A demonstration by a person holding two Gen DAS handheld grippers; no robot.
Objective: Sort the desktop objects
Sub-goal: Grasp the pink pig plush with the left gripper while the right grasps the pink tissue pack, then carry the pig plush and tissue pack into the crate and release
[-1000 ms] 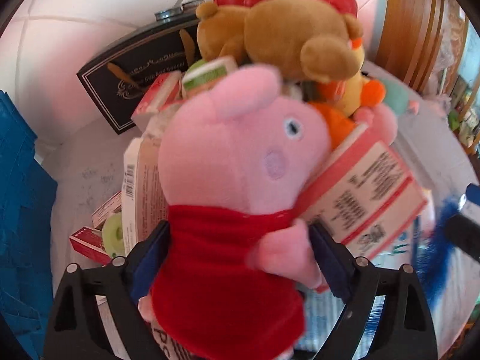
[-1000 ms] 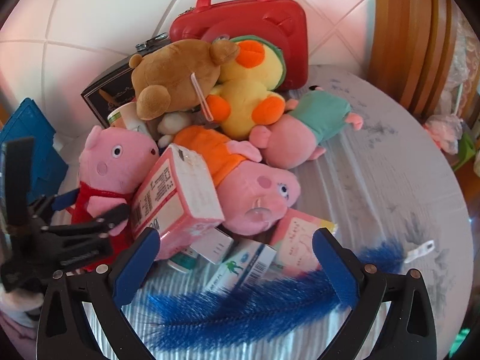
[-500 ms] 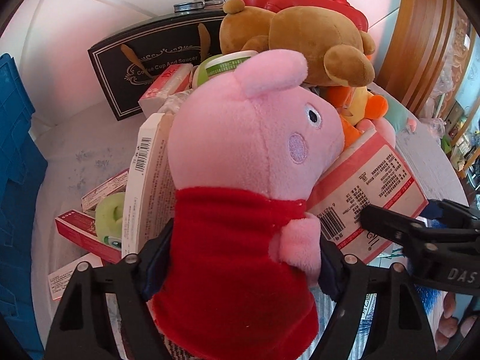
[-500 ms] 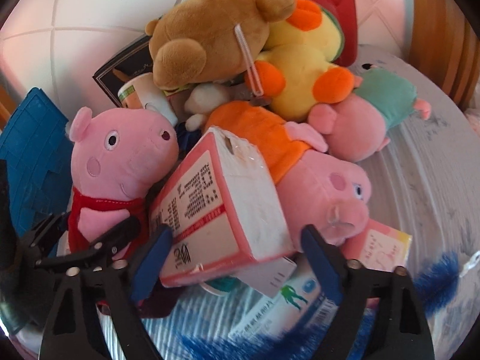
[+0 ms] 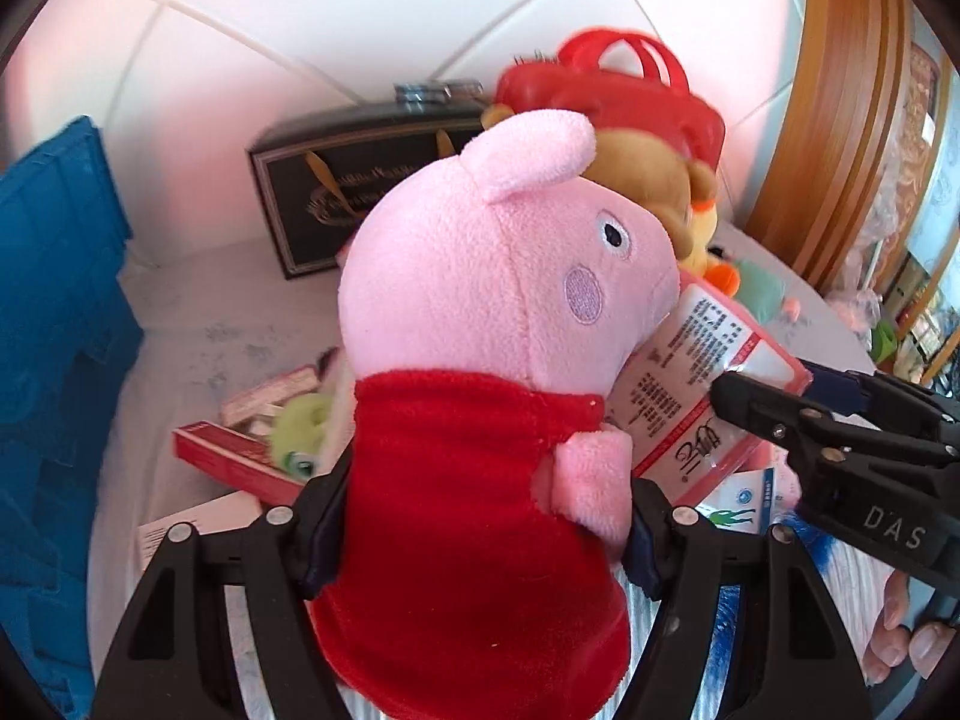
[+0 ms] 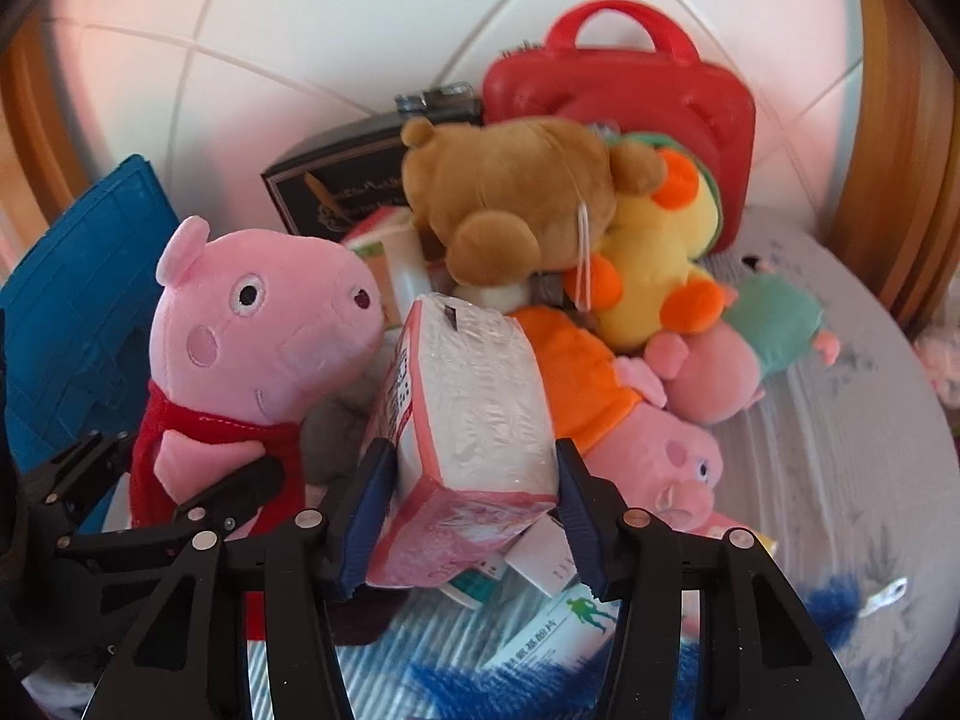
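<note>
My left gripper (image 5: pixel 480 504) is shut on a pink pig plush in a red dress (image 5: pixel 480 360) and holds it upright above the table; it also shows in the right wrist view (image 6: pixel 252 330). My right gripper (image 6: pixel 468 498) is shut on a pink tissue pack (image 6: pixel 474 408), which also shows in the left wrist view (image 5: pixel 696 384) beside the plush. Both grippers are side by side at the front of the pile.
A blue crate (image 5: pixel 54 360) stands at the left. Behind are a black box (image 6: pixel 336 186), a red case (image 6: pixel 624 96), a brown bear (image 6: pixel 510 192), a yellow duck (image 6: pixel 654 252), two more pig plushes (image 6: pixel 648 444), small boxes (image 5: pixel 240 450) and a blue brush (image 6: pixel 834 600).
My left gripper has lifted the pig plush higher. My right gripper has closed in on the tissue pack and shut on it.
</note>
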